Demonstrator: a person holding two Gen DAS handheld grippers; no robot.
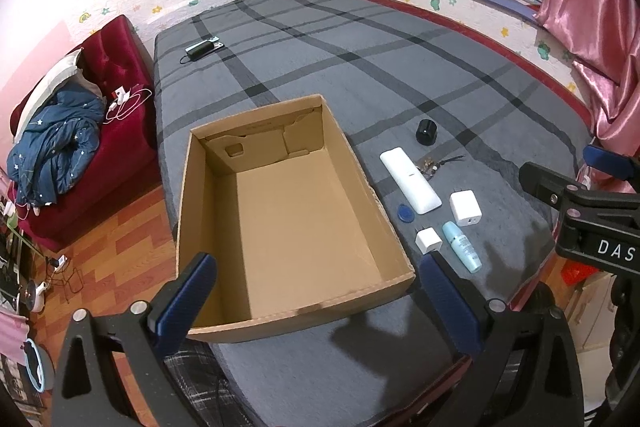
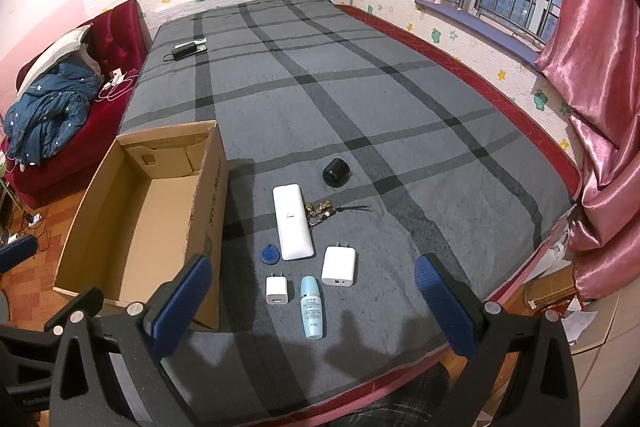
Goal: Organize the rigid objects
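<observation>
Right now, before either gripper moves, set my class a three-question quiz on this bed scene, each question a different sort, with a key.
1. True or false: the cardboard box already holds an item.
2. Which lies nearest the right gripper? A) black cylinder B) light blue bottle C) white remote
3. Fill in: the blue tag lies between the box and the ____.

Key:
1. False; the box is empty.
2. B.
3. White remote. Both grippers, including the left gripper, are open and hold nothing.
</observation>
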